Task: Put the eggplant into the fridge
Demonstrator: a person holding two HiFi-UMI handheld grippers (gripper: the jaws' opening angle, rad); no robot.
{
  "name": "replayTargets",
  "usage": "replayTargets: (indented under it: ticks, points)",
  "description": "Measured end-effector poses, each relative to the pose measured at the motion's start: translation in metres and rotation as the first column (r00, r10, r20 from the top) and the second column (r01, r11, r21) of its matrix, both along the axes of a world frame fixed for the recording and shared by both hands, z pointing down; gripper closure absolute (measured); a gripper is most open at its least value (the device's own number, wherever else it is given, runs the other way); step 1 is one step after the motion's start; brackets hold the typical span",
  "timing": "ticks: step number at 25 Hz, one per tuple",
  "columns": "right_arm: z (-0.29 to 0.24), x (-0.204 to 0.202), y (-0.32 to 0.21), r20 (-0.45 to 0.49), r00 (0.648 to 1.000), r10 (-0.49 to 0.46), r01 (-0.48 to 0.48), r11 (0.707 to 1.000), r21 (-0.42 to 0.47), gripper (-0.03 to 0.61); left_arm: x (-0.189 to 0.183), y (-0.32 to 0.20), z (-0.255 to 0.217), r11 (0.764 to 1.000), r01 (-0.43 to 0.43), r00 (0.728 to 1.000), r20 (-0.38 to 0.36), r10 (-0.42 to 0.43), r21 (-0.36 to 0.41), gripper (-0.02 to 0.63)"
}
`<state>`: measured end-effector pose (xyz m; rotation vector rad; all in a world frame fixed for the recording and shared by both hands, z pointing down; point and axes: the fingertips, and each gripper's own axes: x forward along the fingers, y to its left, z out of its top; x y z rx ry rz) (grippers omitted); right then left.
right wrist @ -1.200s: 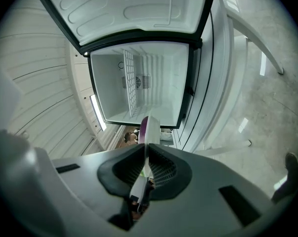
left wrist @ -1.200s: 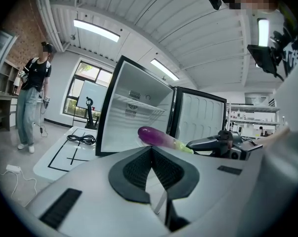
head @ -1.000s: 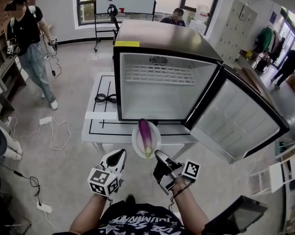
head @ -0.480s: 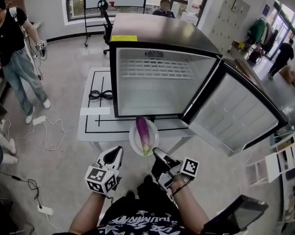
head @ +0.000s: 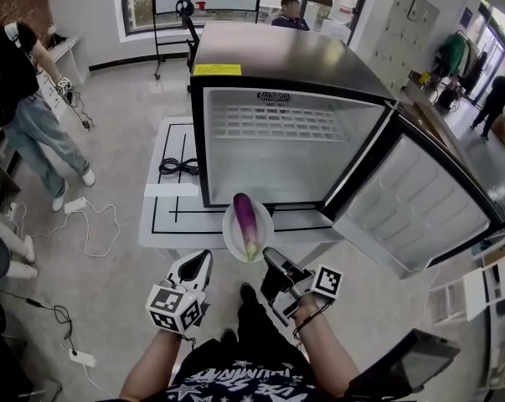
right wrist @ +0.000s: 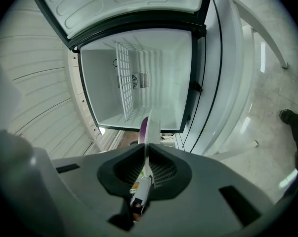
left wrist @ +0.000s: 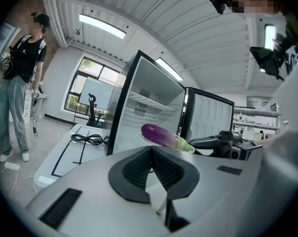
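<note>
The plate (head: 233, 235), with the eggplant (head: 246, 220) laid on it, is clamped at its rim by the right gripper (head: 269, 260); the left gripper (head: 203, 264) is seen closed on nothing.

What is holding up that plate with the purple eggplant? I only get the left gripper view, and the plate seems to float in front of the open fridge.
Observer: The right gripper holds it. Its own view shows its jaws shut on the rim of the plate, seen edge-on, with the eggplant lying on it.
Operator: Is there any food inside the fridge?
Observer: None shows. The right gripper view looks straight into the fridge: just a wire shelf and a vent on the back wall.
</note>
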<state>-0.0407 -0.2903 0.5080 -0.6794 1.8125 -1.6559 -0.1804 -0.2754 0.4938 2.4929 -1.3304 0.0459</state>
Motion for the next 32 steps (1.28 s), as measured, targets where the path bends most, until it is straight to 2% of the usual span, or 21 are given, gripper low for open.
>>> replayTargets:
  ticks: [7, 16, 22, 32]
  points:
    - [0.007, 0.006, -0.028, 0.016, 1.0, -0.015, 0.016, 1.0, -0.017, 0.557, 0.011, -0.032, 0.001, 1.0, 0.003, 1.0, 0.024, -0.003, 0.002, 0.604]
    - [0.004, 0.026, -0.083, -0.001, 1.0, -0.022, 0.022, 1.0, 0.003, 0.557, 0.037, -0.089, -0.007, 0.999, -0.028, 0.998, 0.056, 0.027, 0.02, 0.605]
    - [0.008, 0.032, -0.116, -0.001, 1.0, -0.029, 0.029, 1.0, 0.003, 0.557, 0.053, -0.119, -0.006, 0.998, -0.051, 0.992, 0.117, 0.046, 0.041, 0.605]
    - [0.001, 0.032, -0.164, 0.0, 0.997, -0.072, 0.072, 0.997, 0.012, 0.557, 0.062, -0.154, -0.01, 0.999, -0.028, 0.994, 0.107, 0.024, 0.037, 0.604]
